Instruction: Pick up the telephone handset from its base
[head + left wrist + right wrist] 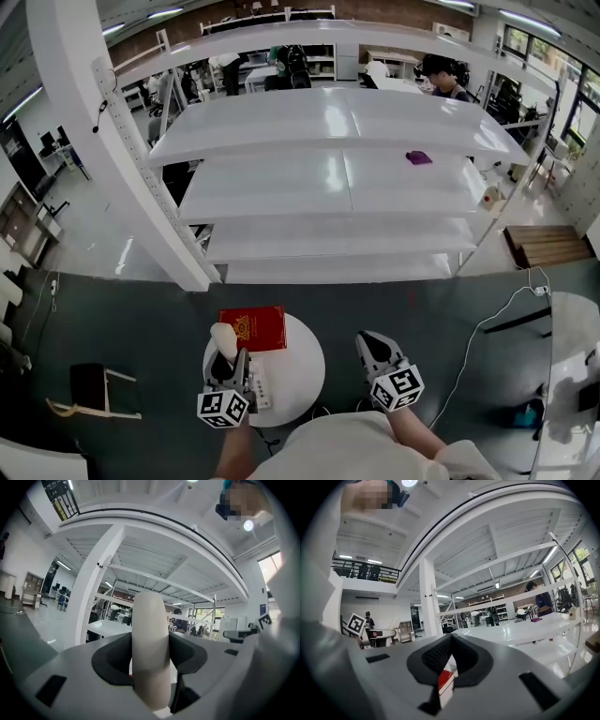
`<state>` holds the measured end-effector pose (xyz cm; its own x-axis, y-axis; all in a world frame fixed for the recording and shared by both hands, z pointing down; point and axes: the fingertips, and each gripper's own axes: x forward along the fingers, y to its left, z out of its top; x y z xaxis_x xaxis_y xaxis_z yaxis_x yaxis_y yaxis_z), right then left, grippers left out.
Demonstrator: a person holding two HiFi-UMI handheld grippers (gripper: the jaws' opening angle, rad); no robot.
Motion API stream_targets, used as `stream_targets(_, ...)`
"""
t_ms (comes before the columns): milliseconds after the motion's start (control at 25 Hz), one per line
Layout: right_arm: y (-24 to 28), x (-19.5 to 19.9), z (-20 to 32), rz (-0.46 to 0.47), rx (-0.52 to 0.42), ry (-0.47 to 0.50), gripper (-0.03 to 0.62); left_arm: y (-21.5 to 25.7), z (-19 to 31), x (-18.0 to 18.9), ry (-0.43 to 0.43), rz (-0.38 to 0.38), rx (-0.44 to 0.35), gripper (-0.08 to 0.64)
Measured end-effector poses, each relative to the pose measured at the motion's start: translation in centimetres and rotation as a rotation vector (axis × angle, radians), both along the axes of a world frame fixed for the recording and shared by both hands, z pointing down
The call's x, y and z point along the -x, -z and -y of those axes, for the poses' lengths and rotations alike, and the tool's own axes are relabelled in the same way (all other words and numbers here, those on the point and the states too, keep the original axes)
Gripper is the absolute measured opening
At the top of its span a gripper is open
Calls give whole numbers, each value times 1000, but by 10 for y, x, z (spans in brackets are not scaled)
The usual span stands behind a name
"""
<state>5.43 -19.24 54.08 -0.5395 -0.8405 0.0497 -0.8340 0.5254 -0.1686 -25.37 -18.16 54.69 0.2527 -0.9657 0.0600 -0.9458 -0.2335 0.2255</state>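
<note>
A cream telephone handset (pixel 223 339) is held above the round white table (pixel 300 370), lifted off the white phone base (pixel 260 385). My left gripper (pixel 228 359) is shut on it. In the left gripper view the handset (pixel 150 653) stands upright between the two dark pads, filling the gap. My right gripper (pixel 368 339) hangs to the right of the table, off its edge, with its jaws together and nothing in them. In the right gripper view the right gripper's (pixel 450 641) pads meet at the tip.
A red book (pixel 251 328) lies on the table's far side, also seen as the red book (pixel 444 679) under the right jaws. A tall white shelving rack (pixel 328 187) stands beyond. A small wooden stool (pixel 94 389) is on the floor at left, a cable (pixel 478 337) at right.
</note>
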Motion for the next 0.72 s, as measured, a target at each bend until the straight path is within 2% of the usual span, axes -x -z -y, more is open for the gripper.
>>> stream_targets(320,0,-1,-3,-10,-2,-3,8,-7,-4,-12,-25,-1,17,229)
stream_targets(720,-2,0,-6,-4,4,-6,8,-9,-3,-10,-39,4,20,229)
